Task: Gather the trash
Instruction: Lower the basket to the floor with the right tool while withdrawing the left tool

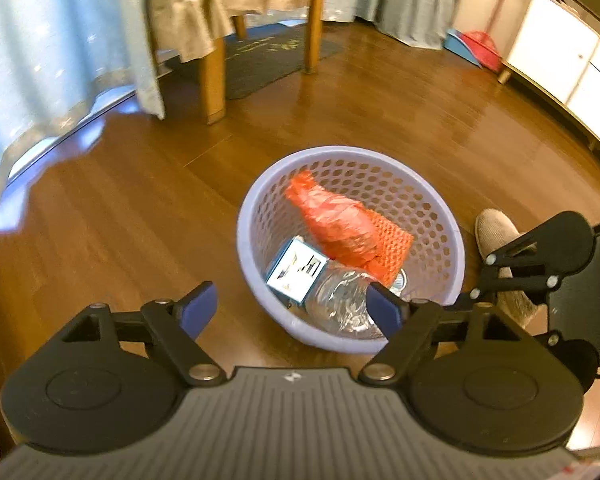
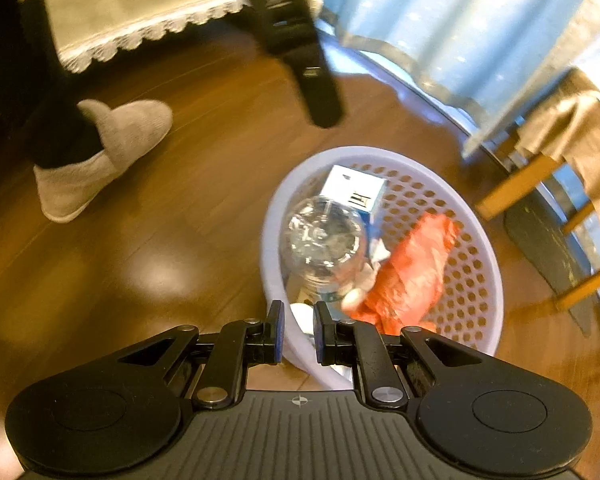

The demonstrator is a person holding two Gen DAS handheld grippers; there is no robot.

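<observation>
basket: lavender perforated basket (image 1: pixel 440 208) sitting on the wood floor (image 1: pixel 120 220), light thin plastic, flexing at the rim; rim is the only real handle.
contents: orange plastic bag (image 1: pixel 340 224) lying on top, soft, crinkly, near weightless; clear plastic bottle (image 1: pixel 340 300) and small blue-white carton (image 1: pixel 296 270) under it, both light, bottle slick and crushable.
left gripper (image 1: pixel 292 308): hovering over the near rim, jaws standing wide apart, holding nothing.
right gripper (image 2: pixel 299 330): jaws nearly closed and straddling the near rim, appearing to pinch the wall; contact partly blurred.
grab advice: judging the rim wall as best hold, pinching it square so it is not slipping; bag taking a pinch anywhere.
risk: basket tipping if lifted by one side.
bystander: slippered foot (image 2: pixel 100 152) standing just beside the basket.
</observation>
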